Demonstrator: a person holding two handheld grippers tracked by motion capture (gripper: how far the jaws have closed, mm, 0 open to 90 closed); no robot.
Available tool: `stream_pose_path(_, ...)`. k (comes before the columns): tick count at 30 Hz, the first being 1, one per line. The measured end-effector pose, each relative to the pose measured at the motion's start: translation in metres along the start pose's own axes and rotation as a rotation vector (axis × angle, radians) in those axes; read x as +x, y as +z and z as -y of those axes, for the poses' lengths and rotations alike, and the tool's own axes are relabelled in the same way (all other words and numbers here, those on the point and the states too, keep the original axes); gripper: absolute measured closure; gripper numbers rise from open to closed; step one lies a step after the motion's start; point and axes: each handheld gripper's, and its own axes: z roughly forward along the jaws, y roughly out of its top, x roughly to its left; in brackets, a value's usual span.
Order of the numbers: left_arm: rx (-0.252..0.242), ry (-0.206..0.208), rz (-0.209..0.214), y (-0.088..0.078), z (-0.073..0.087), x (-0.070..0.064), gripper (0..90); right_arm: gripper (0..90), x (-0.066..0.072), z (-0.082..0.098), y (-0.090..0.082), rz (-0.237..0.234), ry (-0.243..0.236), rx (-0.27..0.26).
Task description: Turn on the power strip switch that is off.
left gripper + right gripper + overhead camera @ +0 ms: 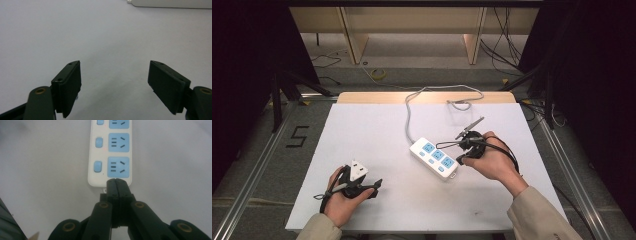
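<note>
The white counter [377, 145] is carrying a white power strip [433, 157] with three blue sockets, lying just right of centre, its grey cord [408, 115] running off toward 12 o'clock. The right gripper [116, 181], jaws pressed together with nothing between them, is pointing at the strip's near end from 3 o'clock. The left gripper [115, 82], at 7 o'clock and well apart from the strip, is standing wide and empty.
</note>
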Motion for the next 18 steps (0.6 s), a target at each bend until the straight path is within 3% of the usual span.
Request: stream_pose_path(18, -0.002, 0.000, 0.000, 0.0002, -0.0003, -0.0004, 26.8, 90.0, 0.0022, -0.0087, 0.0051, 0.000, -0.016, 0.015)
